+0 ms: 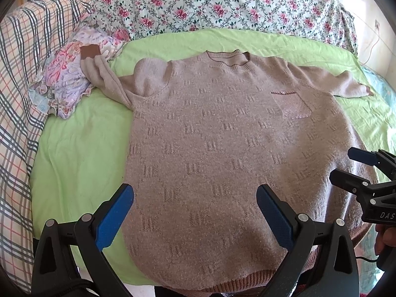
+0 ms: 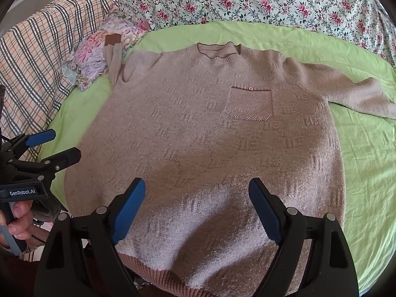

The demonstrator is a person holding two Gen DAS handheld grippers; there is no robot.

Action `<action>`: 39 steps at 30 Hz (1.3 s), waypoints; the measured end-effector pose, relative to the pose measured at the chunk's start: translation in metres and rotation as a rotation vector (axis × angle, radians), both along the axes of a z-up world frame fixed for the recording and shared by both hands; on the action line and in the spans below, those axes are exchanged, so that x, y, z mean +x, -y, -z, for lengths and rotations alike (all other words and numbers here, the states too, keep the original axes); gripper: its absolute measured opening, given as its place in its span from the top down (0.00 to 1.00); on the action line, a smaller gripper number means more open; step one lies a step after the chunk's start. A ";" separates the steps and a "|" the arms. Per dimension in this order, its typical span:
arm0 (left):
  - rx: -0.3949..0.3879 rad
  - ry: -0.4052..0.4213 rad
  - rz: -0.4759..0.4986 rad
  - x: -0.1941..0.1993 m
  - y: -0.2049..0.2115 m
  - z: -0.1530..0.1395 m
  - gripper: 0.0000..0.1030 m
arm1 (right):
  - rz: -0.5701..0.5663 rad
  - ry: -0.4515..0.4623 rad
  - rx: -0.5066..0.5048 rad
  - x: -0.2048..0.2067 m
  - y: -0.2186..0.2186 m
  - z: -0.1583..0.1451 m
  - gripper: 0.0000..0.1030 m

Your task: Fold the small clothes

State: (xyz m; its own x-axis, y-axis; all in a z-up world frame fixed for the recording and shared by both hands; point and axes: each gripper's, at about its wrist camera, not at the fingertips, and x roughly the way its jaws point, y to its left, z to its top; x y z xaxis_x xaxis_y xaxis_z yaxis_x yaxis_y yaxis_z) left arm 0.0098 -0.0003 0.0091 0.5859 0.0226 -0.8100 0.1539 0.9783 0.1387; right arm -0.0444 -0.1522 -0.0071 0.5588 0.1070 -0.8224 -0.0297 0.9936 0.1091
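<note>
"genrobot.ai" is showing in white on the black body of the left gripper [image 2: 53, 146] as the right wrist camera sees it, and the letters "das" are showing on the right gripper [image 1: 346, 165] at the edge of the left wrist view, the rest cut off. a repeating knitted motif like small block letters is running across the sweater [image 1: 222, 143], but it is not reading clearly.

the sweater is lying flat, front up, on the green sheet [image 1: 74, 153], directly ahead of and beneath both tools. its long axis is running straight away from the grippers: the ribbed hem [image 2: 173, 279] is sitting nearest, under the fingers, and the neckline [image 2: 217, 52] is pointing to the far side. the chest pocket [image 2: 250, 104] is lying ahead and to the right. one sleeve is stretching off to the right; the other is bending back on the far left, its brown cuff [image 1: 90, 52] resting on a floral cushion [image 1: 61, 81].

both grippers are hovering with their blue-padded fingers spread wide apart, gripping nothing. floral bedding [image 1: 222, 5] is lying beyond the sheet, a plaid blanket [image 1: 22, 99] off to the left.
</note>
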 end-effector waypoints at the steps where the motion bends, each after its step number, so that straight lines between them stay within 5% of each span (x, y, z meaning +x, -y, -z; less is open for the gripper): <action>1: -0.017 0.012 -0.002 0.001 -0.001 0.000 0.03 | 0.001 0.002 0.018 0.000 0.001 0.000 0.17; 6: -0.033 0.023 -0.006 0.004 -0.003 -0.001 0.03 | -0.001 -0.036 0.038 0.003 0.003 0.000 0.17; 27: -0.016 -0.024 0.003 0.039 0.009 0.013 0.03 | 0.088 0.080 0.092 0.014 0.041 0.004 0.17; 34: -0.004 -0.015 0.004 0.062 0.016 0.015 0.03 | 0.170 0.121 0.137 0.015 0.093 -0.001 0.17; 39: 0.004 0.010 -0.030 0.091 0.010 0.011 0.03 | 0.363 0.168 0.154 0.006 0.185 -0.012 0.17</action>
